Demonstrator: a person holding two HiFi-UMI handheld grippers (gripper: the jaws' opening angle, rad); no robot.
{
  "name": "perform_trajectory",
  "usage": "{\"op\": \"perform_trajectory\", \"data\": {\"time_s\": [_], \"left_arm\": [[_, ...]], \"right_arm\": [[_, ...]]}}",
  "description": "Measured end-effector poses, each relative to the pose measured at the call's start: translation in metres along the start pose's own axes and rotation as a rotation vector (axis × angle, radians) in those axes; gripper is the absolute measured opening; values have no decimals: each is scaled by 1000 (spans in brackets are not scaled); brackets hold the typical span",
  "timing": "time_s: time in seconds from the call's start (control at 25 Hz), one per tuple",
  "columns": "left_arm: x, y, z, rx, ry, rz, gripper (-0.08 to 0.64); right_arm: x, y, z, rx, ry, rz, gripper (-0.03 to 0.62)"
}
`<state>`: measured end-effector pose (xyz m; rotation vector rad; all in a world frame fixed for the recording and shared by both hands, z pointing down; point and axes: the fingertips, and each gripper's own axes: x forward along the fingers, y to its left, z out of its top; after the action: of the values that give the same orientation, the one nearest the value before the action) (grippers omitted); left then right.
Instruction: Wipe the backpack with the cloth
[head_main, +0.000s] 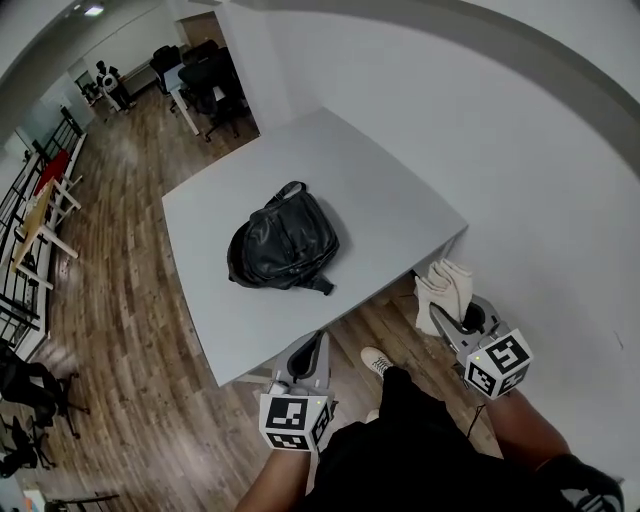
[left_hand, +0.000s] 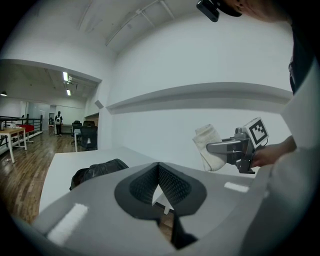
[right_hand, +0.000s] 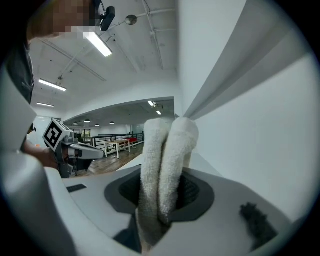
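Observation:
A black backpack (head_main: 283, 240) lies on the grey table (head_main: 380, 200), also showing low at the left in the left gripper view as the backpack (left_hand: 97, 171). My right gripper (head_main: 447, 312) is shut on a folded white cloth (head_main: 444, 289), held below the table's near right corner. The cloth (right_hand: 165, 172) stands up between the jaws in the right gripper view. My left gripper (head_main: 311, 351) is shut with nothing in it, just under the table's near edge. In the left gripper view the cloth (left_hand: 209, 147) and right gripper (left_hand: 212, 148) appear at the right.
A white wall (head_main: 480, 130) runs along the table's far and right side. Wooden floor (head_main: 130, 300) lies to the left, with office chairs (head_main: 205, 85) and desks further back. The person's shoe (head_main: 376, 361) is by the table's near edge.

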<state>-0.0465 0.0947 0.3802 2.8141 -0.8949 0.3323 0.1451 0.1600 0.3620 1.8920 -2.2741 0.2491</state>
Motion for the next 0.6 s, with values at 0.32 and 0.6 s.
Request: {"op": "perform_trajectory", "data": {"time_s": [0.32,0.6], "left_arm": [[19,25,-7,-29,17,69,8],[47,43,-9,-48,43,115,8]], "right_arm": [[66,-8,-8,-1,18,80,127],[122,-24,-15,3,50,135,129]]}}
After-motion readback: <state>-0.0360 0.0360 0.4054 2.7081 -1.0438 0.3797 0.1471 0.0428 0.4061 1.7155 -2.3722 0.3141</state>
